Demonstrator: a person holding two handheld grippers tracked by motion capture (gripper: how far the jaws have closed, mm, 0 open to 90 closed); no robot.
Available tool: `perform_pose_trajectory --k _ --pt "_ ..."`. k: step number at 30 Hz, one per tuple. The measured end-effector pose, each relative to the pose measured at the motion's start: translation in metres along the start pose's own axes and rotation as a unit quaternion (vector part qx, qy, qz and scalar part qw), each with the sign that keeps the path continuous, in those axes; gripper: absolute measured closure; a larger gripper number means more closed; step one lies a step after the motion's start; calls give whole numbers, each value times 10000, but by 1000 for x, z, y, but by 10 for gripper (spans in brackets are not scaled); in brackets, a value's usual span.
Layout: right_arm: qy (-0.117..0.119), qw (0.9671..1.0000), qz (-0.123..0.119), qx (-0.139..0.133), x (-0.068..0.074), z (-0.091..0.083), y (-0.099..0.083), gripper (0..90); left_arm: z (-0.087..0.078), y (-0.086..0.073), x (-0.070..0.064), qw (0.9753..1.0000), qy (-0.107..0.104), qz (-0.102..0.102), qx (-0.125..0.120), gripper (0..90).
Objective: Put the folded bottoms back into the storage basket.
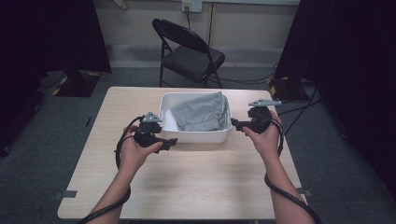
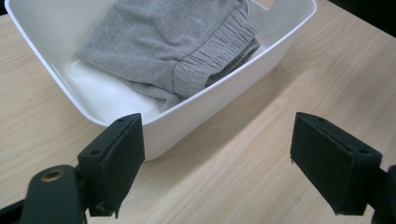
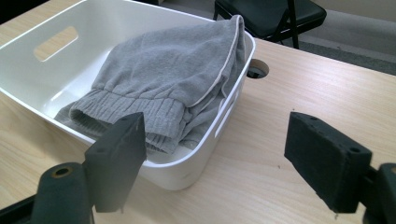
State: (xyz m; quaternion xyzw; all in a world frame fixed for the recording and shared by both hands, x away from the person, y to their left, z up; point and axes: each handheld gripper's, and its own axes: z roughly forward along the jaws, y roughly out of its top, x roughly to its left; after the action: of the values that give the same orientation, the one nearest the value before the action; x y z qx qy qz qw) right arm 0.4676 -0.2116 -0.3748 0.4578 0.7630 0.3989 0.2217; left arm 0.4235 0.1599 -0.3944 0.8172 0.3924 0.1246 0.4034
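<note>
High view first: I see the light wooden table (image 1: 187,186) taking up most of the middle of the scene, with a black folding chair (image 1: 189,51) standing on the grey floor beyond its far edge. On the far half of the table sits a white plastic bin (image 1: 196,135), and inside it lies a grey sweatshirt (image 1: 201,114), bunched up and filling most of the right side of the bin, with bare white bottom showing on the left. My left gripper (image 1: 169,142) hovers just off the bin's near left corner, its tips pointing right along the bin's near wall. My right gripper (image 1: 235,124) sits just beside the bin's right wall, its tips pointing left toward it. Both hands are above the table and grip nothing.

In the left gripper view, the jaws stand wide apart with only table and the bin's (image 2: 196,112) corner between them; the sweatshirt's (image 2: 177,42) ribbed cuff lies against the near wall.

In the right gripper view, the jaws are also spread wide and empty, and the sweatshirt (image 3: 177,79) drapes up to the bin's (image 3: 187,172) rim beside a handle slot.
</note>
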Motion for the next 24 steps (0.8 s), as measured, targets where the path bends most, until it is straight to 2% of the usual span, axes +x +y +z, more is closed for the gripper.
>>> perform_pose_trajectory --k 14,24 --pt "98 9999 38 16 -1 -8 -17 188 -9 -16 -5 10000 35 -90 4 175" --pt "131 9999 34 -28 -4 -17 -26 178 -15 -26 0 9999 54 -123 29 173"
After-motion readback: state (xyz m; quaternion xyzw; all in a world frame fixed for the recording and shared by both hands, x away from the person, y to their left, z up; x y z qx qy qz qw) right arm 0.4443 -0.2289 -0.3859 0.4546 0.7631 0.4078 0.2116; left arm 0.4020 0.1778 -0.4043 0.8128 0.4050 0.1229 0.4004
